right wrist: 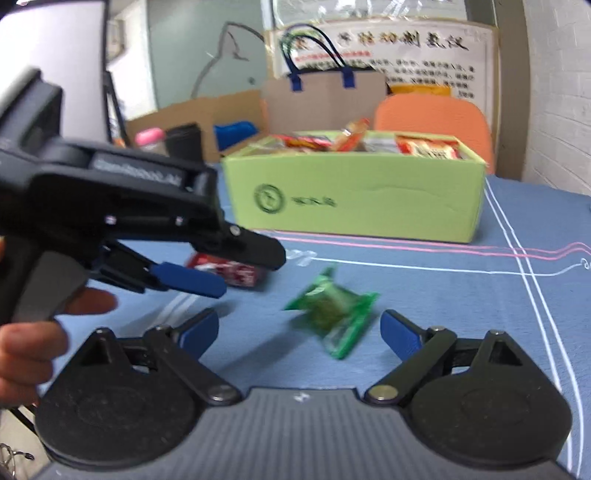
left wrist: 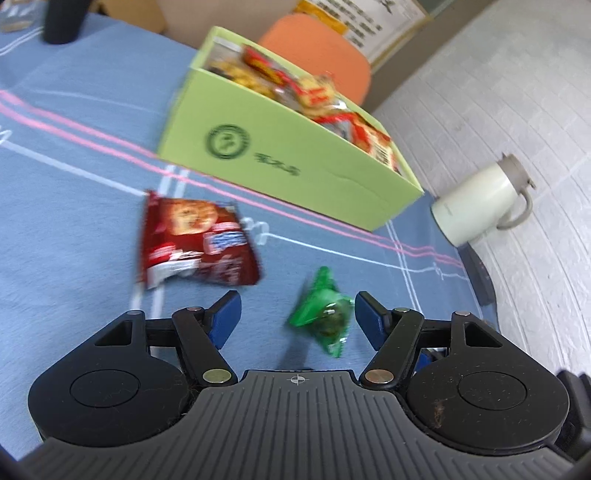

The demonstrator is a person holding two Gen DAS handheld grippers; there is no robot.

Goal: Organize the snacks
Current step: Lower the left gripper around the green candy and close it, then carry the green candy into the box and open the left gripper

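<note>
Snacks already fill the light-green cardboard box (right wrist: 354, 199) at upper centre — only a green crinkled plastic candy packet (right wrist: 332, 314) and red foil snack bag (left wrist: 195, 243) lie loose on the blue cloth-covered desk (left wrist: 74, 184). Right gripper (right wrist: 299, 332) fingers spread around the packet, untouched; left gripper (left wrist: 297, 319) fingers parted, empty.

The bench (left wrist: 74, 122) wears a blue cloth crossed by pink and white stitched lines. On it stands a light green box (left wrist: 295, 162), open at the top and filled with red and orange snack packets (left wrist: 314, 92), its printed round mark facing the cameras. In front of the box, apart from it, lies a dark red snack bag (left wrist: 195, 243), flat on the cloth. Near that bag, a little closer to the cameras, lies a small green wrapped snack (left wrist: 325, 314). At the bench's far corner stands a dark cup (left wrist: 61, 22), too blurred to describe further.
</note>
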